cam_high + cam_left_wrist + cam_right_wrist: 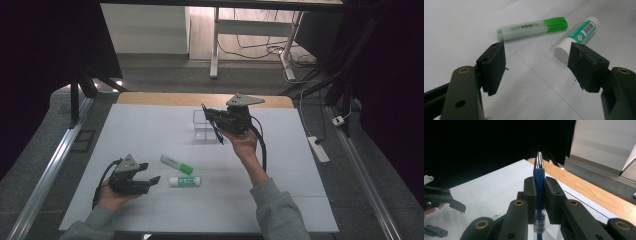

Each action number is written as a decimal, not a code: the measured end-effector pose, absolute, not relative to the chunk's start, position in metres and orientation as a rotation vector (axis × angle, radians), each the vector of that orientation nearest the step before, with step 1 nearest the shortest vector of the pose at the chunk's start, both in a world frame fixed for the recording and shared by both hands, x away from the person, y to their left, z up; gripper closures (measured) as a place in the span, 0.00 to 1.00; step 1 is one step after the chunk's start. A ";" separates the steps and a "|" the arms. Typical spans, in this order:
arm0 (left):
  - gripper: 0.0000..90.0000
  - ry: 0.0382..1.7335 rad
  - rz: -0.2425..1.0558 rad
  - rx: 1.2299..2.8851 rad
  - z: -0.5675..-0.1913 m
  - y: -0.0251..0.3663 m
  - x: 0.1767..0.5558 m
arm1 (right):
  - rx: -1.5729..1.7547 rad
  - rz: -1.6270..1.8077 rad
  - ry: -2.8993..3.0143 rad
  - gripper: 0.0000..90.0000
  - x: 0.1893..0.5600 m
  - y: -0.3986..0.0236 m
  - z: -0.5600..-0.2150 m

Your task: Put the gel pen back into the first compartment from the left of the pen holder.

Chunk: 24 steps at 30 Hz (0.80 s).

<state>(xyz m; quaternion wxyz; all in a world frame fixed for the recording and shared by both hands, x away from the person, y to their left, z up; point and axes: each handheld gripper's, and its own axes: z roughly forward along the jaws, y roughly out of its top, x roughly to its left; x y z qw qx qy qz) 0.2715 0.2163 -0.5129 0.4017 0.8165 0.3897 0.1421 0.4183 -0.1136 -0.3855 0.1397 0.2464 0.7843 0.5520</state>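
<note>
2 grippers are at work on our white sheet point(150, 130), which covers most of the table and leaves a strip of wooden edge point(150, 98) bare along the far side. In the high view, our right gripper point(212, 116) is raised at centre frame, its jaws clamped on a blue pen point(216, 131) that slants down beside a clear box point(202, 126). In the right gripper view the pen point(539, 182) stands upright between the 2 pads, silver tip uppermost; the printing on its lower barrel is too cut off to read. Our left gripper point(151, 180) rests low at lower left of the high view, jaws spread with nothing between them. Just ahead of it lie a green highlighter point(176, 164) and a glue stick point(185, 181), near each other but apart; the left gripper view shows the highlighter point(531, 27) at upper centre and the glue stick point(575, 37) at upper right, its white end partly hidden behind 1 jaw. Open sheet lies on the left and along the near edge. Beyond the table we see grey floor, a desk frame point(216, 45) with loose cables, and a power strip point(318, 149) at right. Both upper corners of the high view are too dark to make out.
</note>
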 end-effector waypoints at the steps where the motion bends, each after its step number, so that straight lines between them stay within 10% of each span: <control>1: 0.34 0.985 0.359 2.064 -0.513 0.216 0.272 | 0.712 1.596 2.267 0.89 0.419 -0.112 -0.385; 24: 0.34 0.988 0.353 2.062 -0.513 0.217 0.272 | 0.704 1.648 2.260 0.88 0.434 -0.089 -0.387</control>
